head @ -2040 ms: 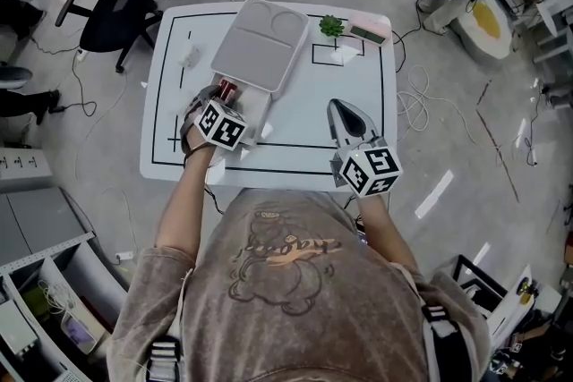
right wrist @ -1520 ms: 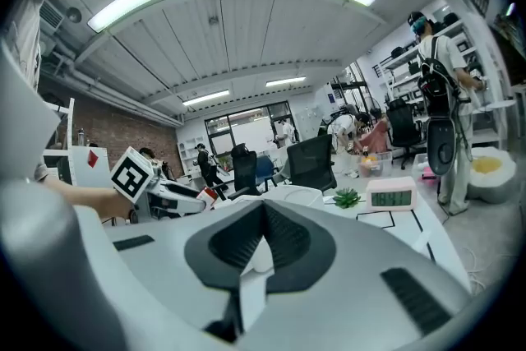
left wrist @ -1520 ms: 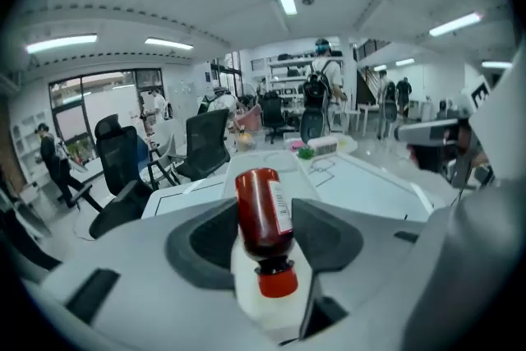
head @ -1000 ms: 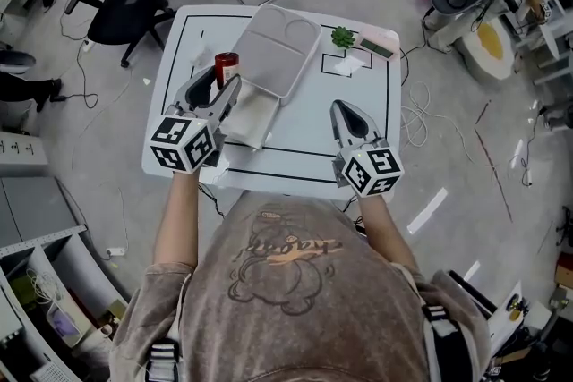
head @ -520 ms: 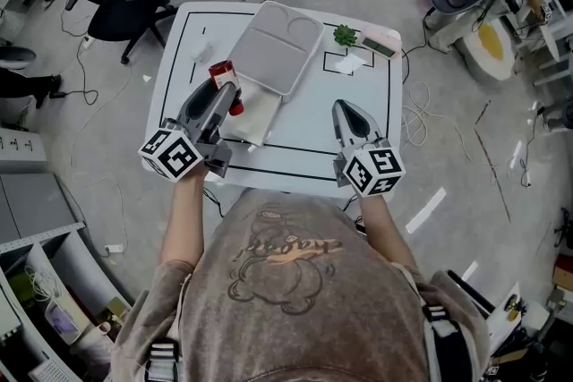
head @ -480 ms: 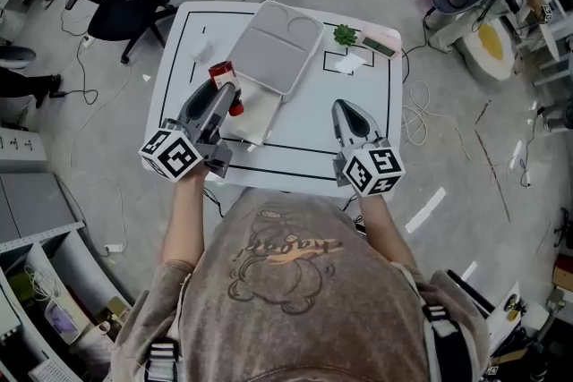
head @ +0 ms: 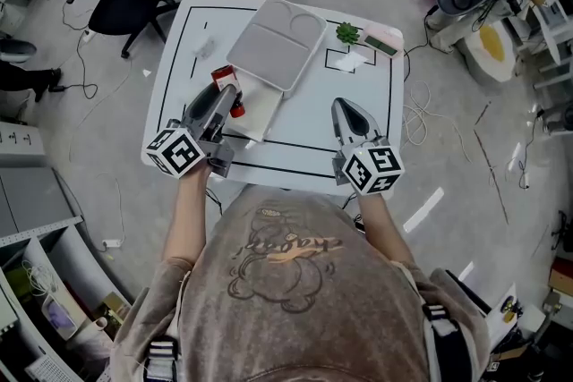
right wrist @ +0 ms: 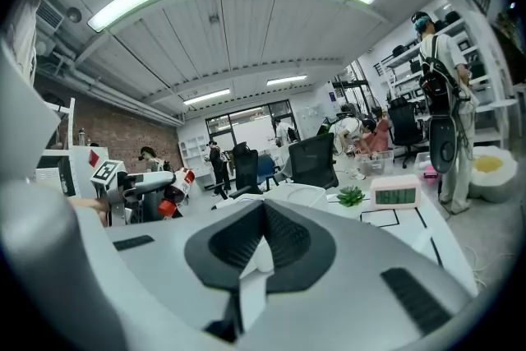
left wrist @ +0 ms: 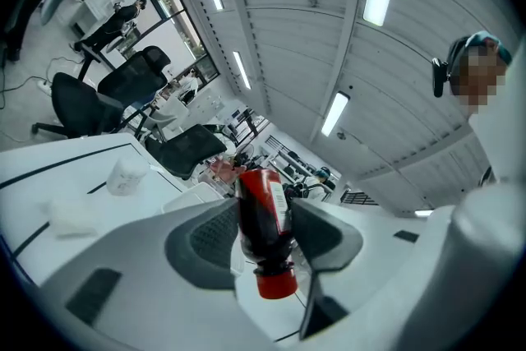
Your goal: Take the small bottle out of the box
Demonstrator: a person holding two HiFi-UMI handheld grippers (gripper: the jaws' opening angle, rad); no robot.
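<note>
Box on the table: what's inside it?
Nothing shows in the box; its inside looks bare white. The left gripper, holding the bottle, covers its left edge.

Red small bottle [left wrist: 263,214] held tilted, outside open box [head: 277,40].

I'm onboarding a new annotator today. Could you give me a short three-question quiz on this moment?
1. True or false: the right gripper holds the small bottle.
2. The bottle is: A) inside the box, B) between the left gripper's jaws, C) lying on the table.
3. Fill in: the bottle's cap is ___.
Key: 1 false, its jaws are together and empty; 2 B; 3 red.
</note>
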